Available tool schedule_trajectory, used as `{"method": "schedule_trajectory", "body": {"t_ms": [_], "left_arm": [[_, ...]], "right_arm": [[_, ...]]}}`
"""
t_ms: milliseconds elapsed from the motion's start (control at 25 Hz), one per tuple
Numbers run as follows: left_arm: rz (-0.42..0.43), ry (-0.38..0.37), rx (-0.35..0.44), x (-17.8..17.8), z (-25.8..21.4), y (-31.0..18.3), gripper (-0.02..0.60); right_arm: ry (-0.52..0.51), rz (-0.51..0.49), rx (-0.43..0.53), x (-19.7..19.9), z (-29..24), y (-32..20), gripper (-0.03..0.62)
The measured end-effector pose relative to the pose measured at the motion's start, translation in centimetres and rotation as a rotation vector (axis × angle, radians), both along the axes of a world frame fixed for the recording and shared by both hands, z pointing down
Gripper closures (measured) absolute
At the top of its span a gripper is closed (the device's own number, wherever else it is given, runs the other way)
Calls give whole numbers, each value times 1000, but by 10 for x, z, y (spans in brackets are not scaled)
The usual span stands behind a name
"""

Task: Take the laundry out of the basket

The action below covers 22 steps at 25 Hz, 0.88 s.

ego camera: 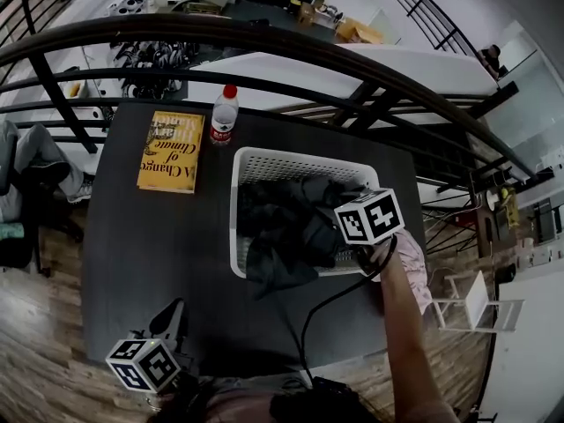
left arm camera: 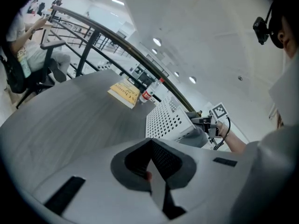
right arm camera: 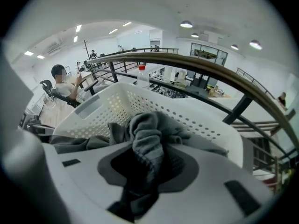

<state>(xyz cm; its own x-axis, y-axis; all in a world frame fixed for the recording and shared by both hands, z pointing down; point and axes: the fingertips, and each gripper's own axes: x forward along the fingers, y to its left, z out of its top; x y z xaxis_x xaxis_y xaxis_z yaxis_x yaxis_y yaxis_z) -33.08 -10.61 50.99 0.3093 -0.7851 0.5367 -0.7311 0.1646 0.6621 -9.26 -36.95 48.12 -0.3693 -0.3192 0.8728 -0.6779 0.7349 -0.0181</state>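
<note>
A white perforated basket (ego camera: 256, 161) stands on the dark table (ego camera: 150, 245), filled with dark grey laundry (ego camera: 278, 236); part of it hangs over the near rim. My right gripper (ego camera: 345, 241) reaches down over the basket's right side. In the right gripper view its jaws (right arm camera: 142, 171) are shut on a bunched grey garment (right arm camera: 147, 136), raised above the basket (right arm camera: 196, 113). My left gripper (ego camera: 170, 317) hovers over the table's near left corner, away from the basket. Its jaws (left arm camera: 152, 169) are shut with nothing in them. From there the basket (left arm camera: 170, 120) shows ahead to the right.
A yellow book (ego camera: 171, 151) and a red-capped water bottle (ego camera: 224, 115) lie at the table's far side, left of the basket. A curved dark railing (ego camera: 264, 38) runs behind the table. A person sits on a chair (left arm camera: 28, 45) beyond the table's left end.
</note>
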Motion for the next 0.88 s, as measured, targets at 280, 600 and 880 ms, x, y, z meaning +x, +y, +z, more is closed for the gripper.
{"method": "schedule_trajectory", "body": {"t_ms": [280, 600, 880], "left_arm": [[23, -15, 49, 7, -17, 2, 584], [23, -43, 105, 2, -37, 13, 584], [43, -46, 151, 6, -52, 25, 584]], "right_arm": [[-26, 15, 91, 9, -39, 5, 465], [-48, 40, 193, 15, -82, 12, 465], [-73, 52, 271, 19, -129, 24, 465]]}}
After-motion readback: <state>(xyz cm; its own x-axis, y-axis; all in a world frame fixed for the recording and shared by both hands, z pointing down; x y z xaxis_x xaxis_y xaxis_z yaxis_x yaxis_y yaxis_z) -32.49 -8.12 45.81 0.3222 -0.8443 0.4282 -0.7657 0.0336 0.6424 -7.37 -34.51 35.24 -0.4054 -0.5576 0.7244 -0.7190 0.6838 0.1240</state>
